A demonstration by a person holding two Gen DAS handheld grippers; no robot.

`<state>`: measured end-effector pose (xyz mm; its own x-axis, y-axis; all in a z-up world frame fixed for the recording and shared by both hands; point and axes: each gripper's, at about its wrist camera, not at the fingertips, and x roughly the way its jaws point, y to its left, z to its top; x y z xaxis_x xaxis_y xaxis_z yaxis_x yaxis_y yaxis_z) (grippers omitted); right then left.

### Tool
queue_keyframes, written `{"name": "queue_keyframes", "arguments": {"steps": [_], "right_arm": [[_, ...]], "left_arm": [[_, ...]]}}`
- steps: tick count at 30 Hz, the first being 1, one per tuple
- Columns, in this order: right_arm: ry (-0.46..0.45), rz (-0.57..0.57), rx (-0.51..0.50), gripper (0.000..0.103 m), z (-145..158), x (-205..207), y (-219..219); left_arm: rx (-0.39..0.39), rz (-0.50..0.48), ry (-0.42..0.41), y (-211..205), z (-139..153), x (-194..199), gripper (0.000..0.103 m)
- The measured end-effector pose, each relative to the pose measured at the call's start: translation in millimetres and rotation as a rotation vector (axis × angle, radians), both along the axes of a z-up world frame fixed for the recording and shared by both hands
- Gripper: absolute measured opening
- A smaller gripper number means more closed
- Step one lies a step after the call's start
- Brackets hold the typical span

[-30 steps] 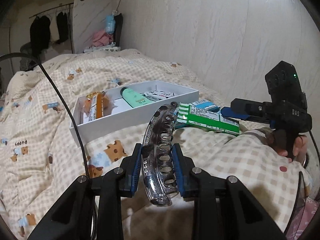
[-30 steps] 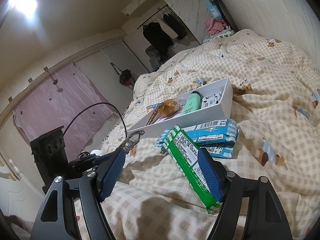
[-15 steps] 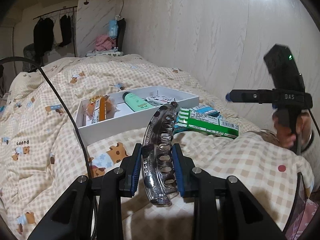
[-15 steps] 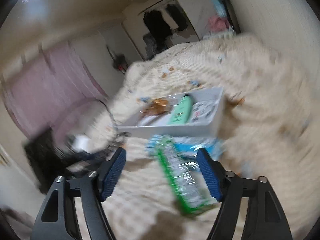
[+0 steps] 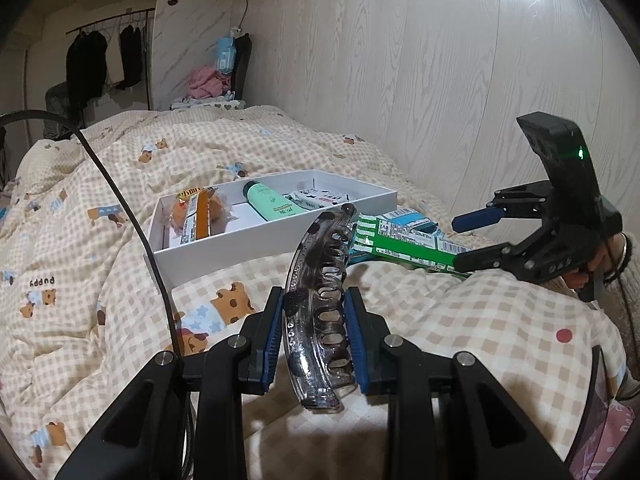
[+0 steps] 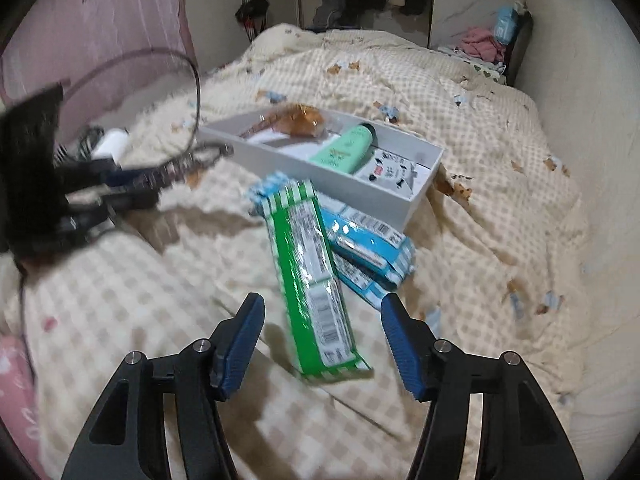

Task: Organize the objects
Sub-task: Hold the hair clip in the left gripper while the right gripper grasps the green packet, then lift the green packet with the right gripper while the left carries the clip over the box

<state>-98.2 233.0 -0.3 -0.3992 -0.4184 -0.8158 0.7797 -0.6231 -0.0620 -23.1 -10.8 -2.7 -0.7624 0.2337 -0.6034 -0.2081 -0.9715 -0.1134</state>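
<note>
My left gripper [image 5: 316, 320] is shut on a dark translucent hair claw clip [image 5: 320, 280] and holds it above the checked duvet. A white tray [image 5: 224, 248] beyond it holds an orange snack pack [image 5: 196, 212], a mint-green tube [image 5: 270, 202] and a black-and-white packet [image 5: 320, 198]. My right gripper [image 6: 322, 322] is open and empty, its pads on either side of a green packet [image 6: 310, 268] that lies on a blue packet [image 6: 372, 252] on the bed. The right gripper shows in the left wrist view [image 5: 476, 236] too, the left one in the right wrist view [image 6: 132, 188].
The bed runs along a pale wood-grain wall [image 5: 440, 80] on the right. A black cable [image 5: 132, 220] crosses the duvet left of the tray. A clothes rack [image 5: 104, 60] and pink clothes [image 5: 208, 82] stand past the bed's far end. A pink curtain [image 6: 100, 20] hangs on the other side.
My right gripper has swung round and tilted down, so the green packet now lies between its open pads. My left gripper has kept hold of the clip and barely moved.
</note>
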Motion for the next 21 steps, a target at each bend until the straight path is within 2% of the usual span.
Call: {"name": "queue_keyframes", "arguments": {"steps": [2,6,9,11,13,17,21], "right_arm": [[0.070,-0.015,0.040,0.062,-1,1,-4],[0.064,0.021,0.054,0.062,-3,5,-11],[0.044,0.048,0.069,0.052,-9,9,-16],[0.024,0.060,0.072,0.038,-13,10,-19],[0.042,0.062,0.074,0.033,-14,14,-22],[0.072,0.047,0.011,0.031,1,16,-20],[0.030,0.051,-0.087,0.031,20,12,-26]], "left_arm": [[-0.001,0.000,-0.004,1,-1,-1,0.033],[0.004,0.000,-0.007,-1,0,-1,0.033],[0.004,0.000,-0.006,-1,0,-1,0.033],[0.004,0.001,-0.010,-1,-1,-1,0.033],[0.003,0.003,-0.012,-1,-1,-1,0.033],[0.005,0.003,-0.012,-1,-1,-1,0.033],[0.007,0.004,-0.009,-2,-1,0,0.033]]}}
